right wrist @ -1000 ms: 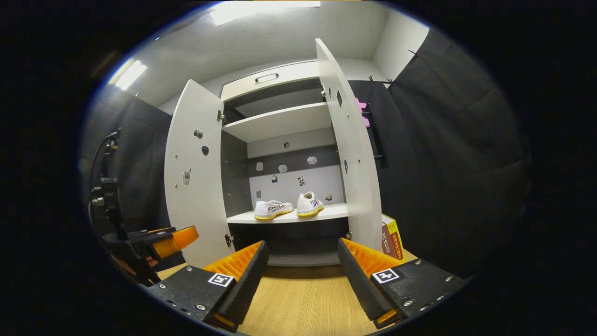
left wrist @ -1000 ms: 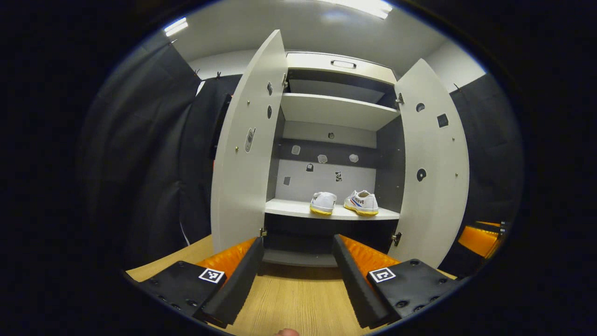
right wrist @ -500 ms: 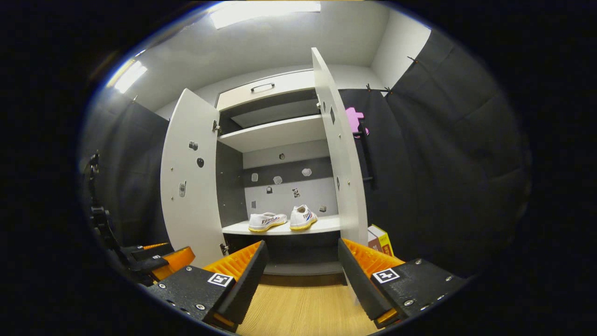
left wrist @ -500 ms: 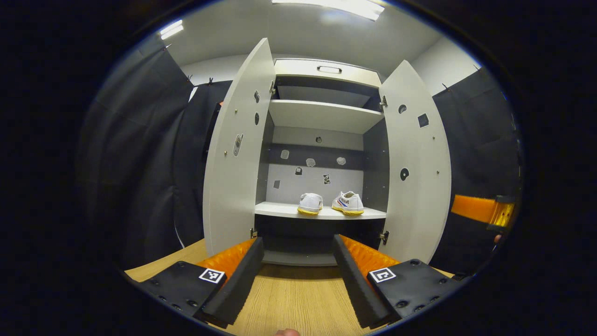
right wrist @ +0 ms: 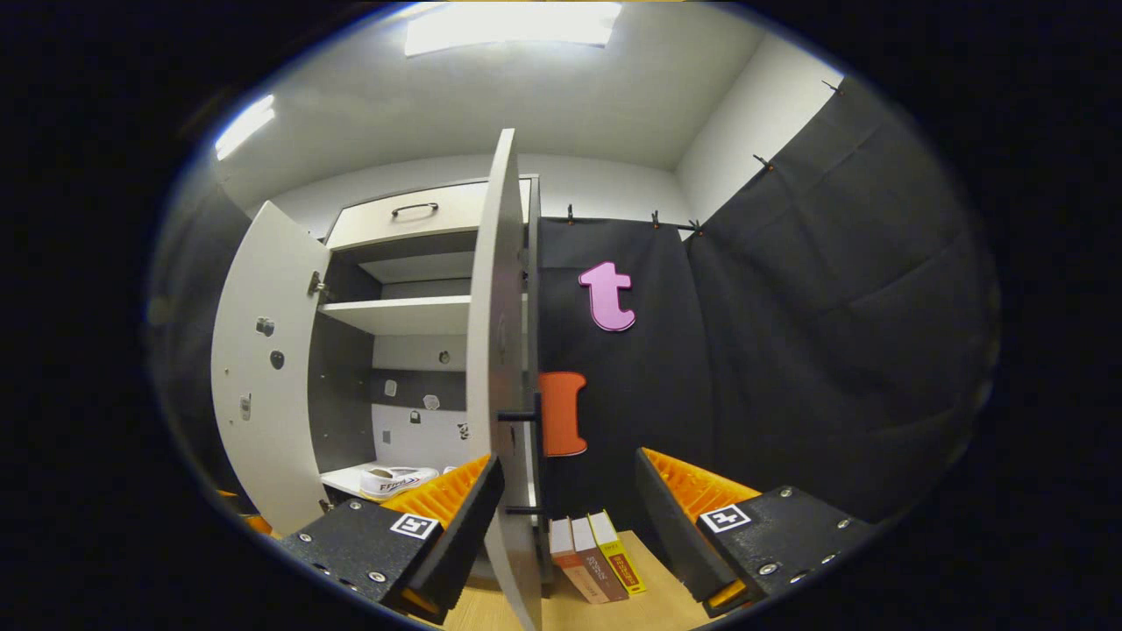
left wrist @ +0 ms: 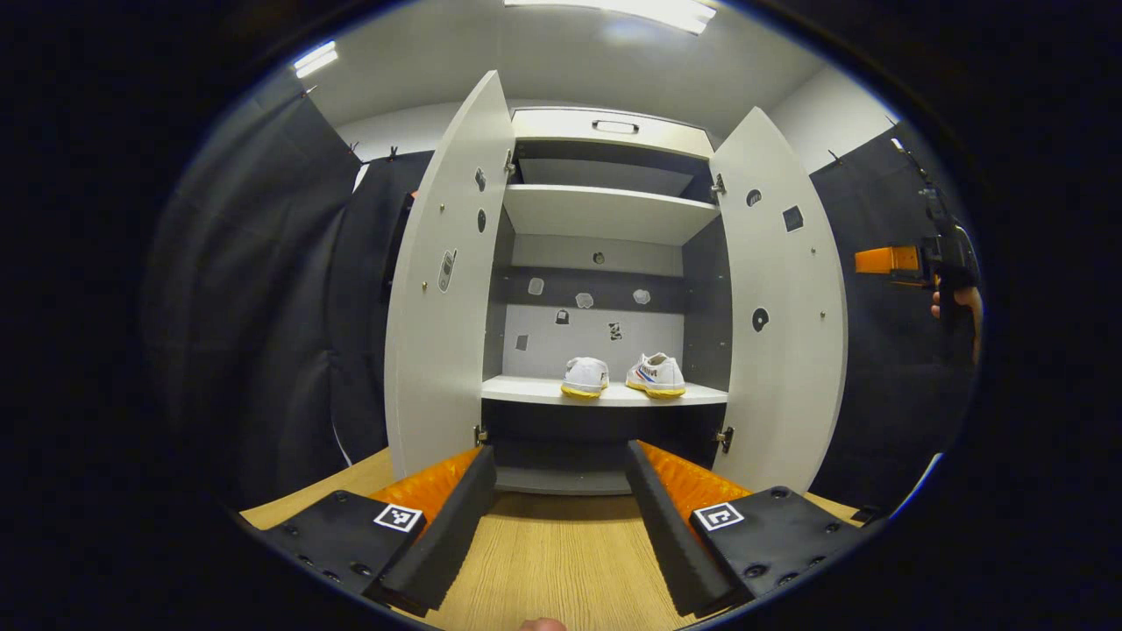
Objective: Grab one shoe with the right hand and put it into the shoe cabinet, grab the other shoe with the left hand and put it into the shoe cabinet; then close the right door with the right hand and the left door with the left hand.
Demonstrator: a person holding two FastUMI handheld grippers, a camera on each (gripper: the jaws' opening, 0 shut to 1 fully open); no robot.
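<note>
Both shoes shelved, right door next

Two white canvas shoes with yellow soles sit side by side on the pale lower shelf (left wrist: 526,392) of the tall grey-white shoe cabinet (left wrist: 614,140): the left shoe (left wrist: 585,376) and the right shoe (left wrist: 656,374) rest near the shelf's middle, close together, not clearly touching. So the placing steps look done, and the door-closing step is in hand.

Each door stands wide open in the left gripper view: the left door (left wrist: 443,289) and the right door (left wrist: 780,307). The left gripper (left wrist: 561,517) hovers over the wooden counter (left wrist: 561,561) in front of the cabinet, its jaws apart and empty. The right gripper (right wrist: 570,526) has its jaws spread and empty as well, with the right door's outer edge standing upright between them, just by the left jaw; whether it touches is unclear. A dark bar handle (right wrist: 517,416) shows on the door's outer face.

Next, I judge, the right gripper must press that door's outer face and swing it shut, keeping clear of the upright books (right wrist: 592,552) at the counter's edge.
</note>
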